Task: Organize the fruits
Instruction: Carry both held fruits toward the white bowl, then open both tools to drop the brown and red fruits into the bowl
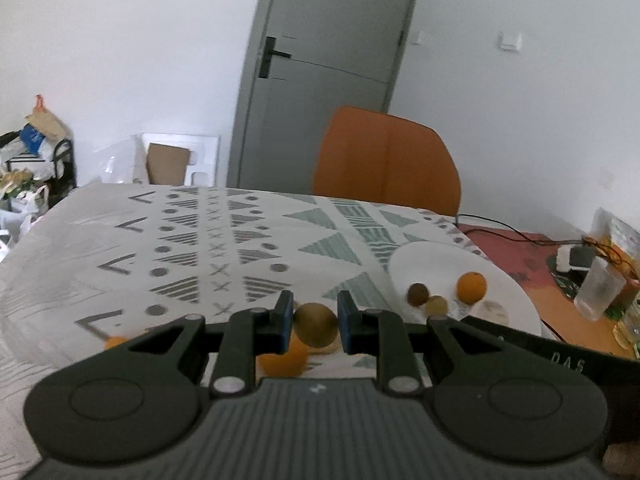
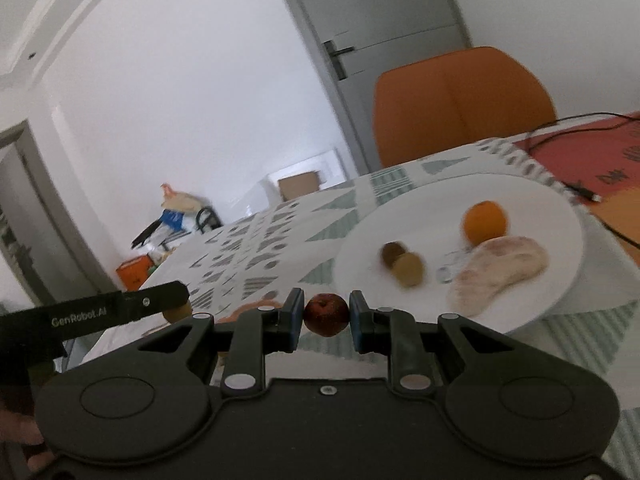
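Two pairs of tongs are loaded: my left tongs (image 1: 316, 322) clamp a round olive-brown fruit (image 1: 316, 325) at lower centre, my right tongs (image 2: 325, 314) clamp a small dark-red fruit (image 2: 326, 314). "GenRobot.AI" reads on the black bar at the right view's lower left. At right of both views the white plate (image 2: 560, 216) holds an orange (image 2: 483, 221) and two brown fruits (image 2: 402, 261). Patterned bench (image 1: 120, 240) cloth lies bare toward the upper left.
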Demonstrator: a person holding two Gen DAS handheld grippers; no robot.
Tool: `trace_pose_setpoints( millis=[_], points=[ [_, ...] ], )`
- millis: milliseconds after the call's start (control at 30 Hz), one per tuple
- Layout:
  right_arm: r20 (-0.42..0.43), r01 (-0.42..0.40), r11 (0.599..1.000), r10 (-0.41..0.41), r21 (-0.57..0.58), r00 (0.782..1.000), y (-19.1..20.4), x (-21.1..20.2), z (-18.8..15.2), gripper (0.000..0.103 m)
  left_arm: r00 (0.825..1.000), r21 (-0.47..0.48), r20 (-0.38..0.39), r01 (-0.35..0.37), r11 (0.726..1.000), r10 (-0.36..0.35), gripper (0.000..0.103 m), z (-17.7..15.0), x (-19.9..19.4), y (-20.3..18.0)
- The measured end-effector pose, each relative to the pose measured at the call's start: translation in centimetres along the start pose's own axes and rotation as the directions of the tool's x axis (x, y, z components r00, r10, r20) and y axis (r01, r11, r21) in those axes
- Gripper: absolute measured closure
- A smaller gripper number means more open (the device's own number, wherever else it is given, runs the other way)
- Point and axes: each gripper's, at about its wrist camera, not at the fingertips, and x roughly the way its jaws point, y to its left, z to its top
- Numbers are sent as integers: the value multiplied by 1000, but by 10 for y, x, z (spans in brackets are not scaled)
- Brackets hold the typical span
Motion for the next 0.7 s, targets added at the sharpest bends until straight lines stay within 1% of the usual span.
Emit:
trace_pose_setpoints(
  millis=[267, 433, 500, 567, 700],
  points=[
    [35, 39, 998, -41, 42, 999, -30, -8, 10, 80, 999, 48, -15, 43, 998, -43, 81, 5, 20, -33],
    [38, 37, 998, -39, 50, 998, -40, -5, 14, 80, 998, 73, -26, 65, 995, -63, 81, 7, 31, -48],
    [39, 36, 998, -38, 50, 999, -41, -3, 13, 77, 997, 83, -31, 68, 994, -66, 81, 8, 35, -52],
    [42, 52, 997, -55, 60, 998, -44, -1, 11, 69, 997, 93, -37, 69, 993, -66, 81, 9, 39, -54],
    [43, 68, 992, -72, 104, 996, -54, -1, 8, 69, 997, 117, -54, 67, 991, -61, 81, 9, 47, -61]
  ],
)
